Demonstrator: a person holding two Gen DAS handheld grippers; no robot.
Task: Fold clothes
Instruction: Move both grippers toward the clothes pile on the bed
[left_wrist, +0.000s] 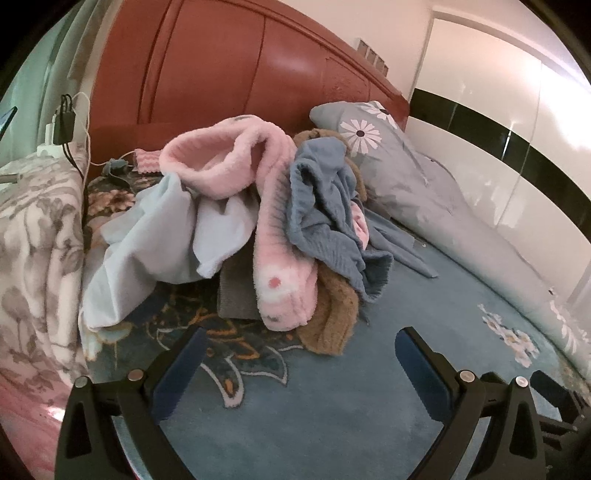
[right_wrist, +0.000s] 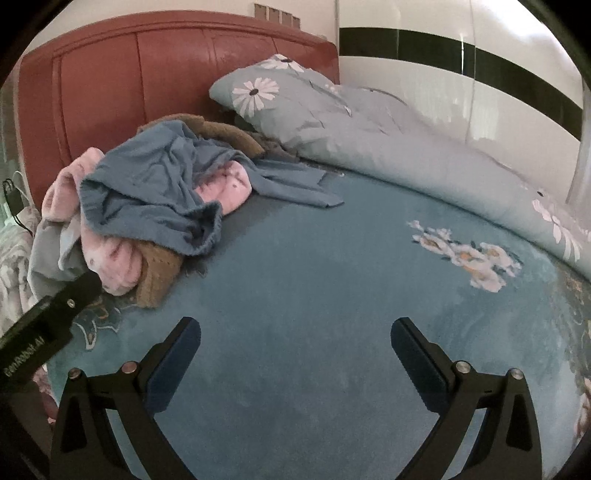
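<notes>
Left gripper: the left gripper (left_wrist: 300, 349) hangs low over the blanket (left_wrist: 314, 406) with its fingers spread wide and nothing between them — it faces the heap, judged ready to pick a first piece.

Right gripper: the right gripper (right_wrist: 295, 339) is also spread wide and empty, over a bare stretch of blanket beside the heap — probably kept there because that flat patch is the likely folding spot.

Clothes: the pile of clothes (left_wrist: 258, 221) sits unfolded near the headboard (left_wrist: 221, 74), well short of both grippers' fingertips.

Top of pile: a pink fleece piece (left_wrist: 273, 206) drapes over the front; a blue knit top (left_wrist: 325, 206) lies across it to the right.

Underneath: a pale blue garment (left_wrist: 147, 236) spills left, a brown fuzzy piece (left_wrist: 332, 317) pokes out at the front, nearest the left gripper.

Surroundings: a flowered pillow (left_wrist: 369, 136) and quilt (right_wrist: 424, 162) lie along the wall side, apart from the work area.

Containers: no basket or box is visible — the clothes lie loose on the bed.

Progress: nothing folded yet, by the look of it.
</notes>
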